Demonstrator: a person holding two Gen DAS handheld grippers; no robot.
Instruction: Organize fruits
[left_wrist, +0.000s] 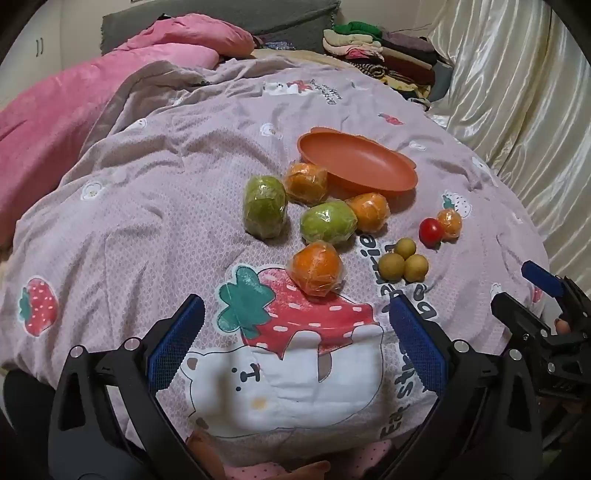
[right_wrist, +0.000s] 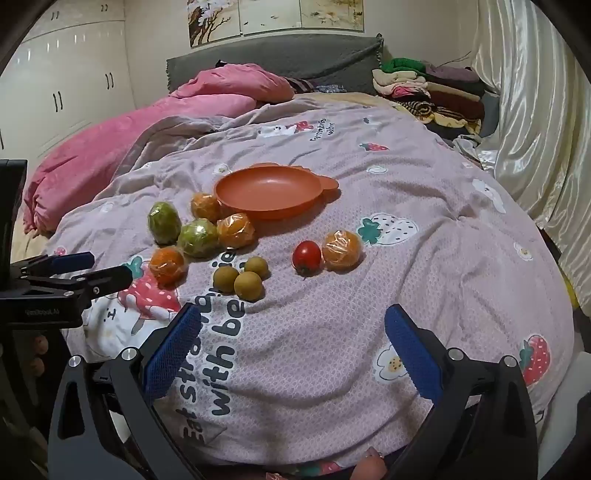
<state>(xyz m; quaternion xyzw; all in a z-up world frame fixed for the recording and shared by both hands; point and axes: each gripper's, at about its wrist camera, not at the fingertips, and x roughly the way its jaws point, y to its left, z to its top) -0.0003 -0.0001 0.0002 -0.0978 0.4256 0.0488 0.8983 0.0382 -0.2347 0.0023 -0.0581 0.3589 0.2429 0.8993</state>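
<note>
An empty orange plate (left_wrist: 354, 162) (right_wrist: 269, 192) lies on the quilt. In front of it lie two wrapped green fruits (left_wrist: 265, 211) (right_wrist: 164, 222), several wrapped oranges (left_wrist: 317, 267) (right_wrist: 167, 265), a red tomato (left_wrist: 431, 231) (right_wrist: 306, 256) and three small brown fruits (left_wrist: 402, 260) (right_wrist: 242, 277). My left gripper (left_wrist: 295, 339) is open and empty, just short of the nearest orange. My right gripper (right_wrist: 293, 345) is open and empty, short of the brown fruits. Each gripper shows at the edge of the other view (left_wrist: 546, 295) (right_wrist: 92, 269).
A pink duvet (left_wrist: 74, 110) (right_wrist: 110, 147) is bunched at the left. Folded clothes (left_wrist: 388, 55) (right_wrist: 432, 88) are stacked at the back right. A shiny curtain (left_wrist: 517, 92) (right_wrist: 535, 110) hangs along the right side. White wardrobes (right_wrist: 66, 81) stand at the left.
</note>
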